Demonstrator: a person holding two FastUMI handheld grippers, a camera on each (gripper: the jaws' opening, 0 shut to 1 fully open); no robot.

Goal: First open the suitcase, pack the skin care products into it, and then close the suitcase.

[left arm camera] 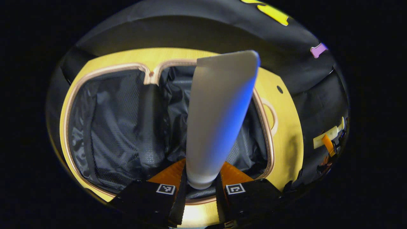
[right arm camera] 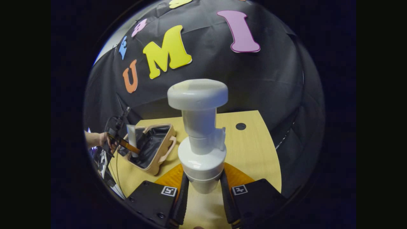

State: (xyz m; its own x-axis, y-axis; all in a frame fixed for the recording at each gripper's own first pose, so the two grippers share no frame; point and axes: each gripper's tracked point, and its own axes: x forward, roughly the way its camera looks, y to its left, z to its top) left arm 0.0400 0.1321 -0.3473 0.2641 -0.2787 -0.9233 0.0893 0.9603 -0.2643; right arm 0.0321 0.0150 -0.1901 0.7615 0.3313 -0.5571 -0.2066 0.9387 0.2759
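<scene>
The beige suitcase [left arm camera: 270, 133] lies open on the wooden table [left arm camera: 289, 127], its dark lining showing. My left gripper [left arm camera: 201, 186] is shut on a grey-white tube [left arm camera: 216, 117], held upright right over the open case. In the right gripper view the same suitcase [right arm camera: 152, 149] sits at the left, with the left gripper [right arm camera: 133, 149] and the tube [right arm camera: 132, 136] above it and a hand [right arm camera: 95, 139] behind. My right gripper [right arm camera: 203, 187] is shut on a white pump bottle [right arm camera: 201, 140], upright above the table, to the right of the case.
The table [right arm camera: 251, 149] has a small round hole [right arm camera: 240, 126] near its far edge. The black cloth wall closes in behind and to the right. Cables and gear [right arm camera: 105, 165] hang at the table's left edge.
</scene>
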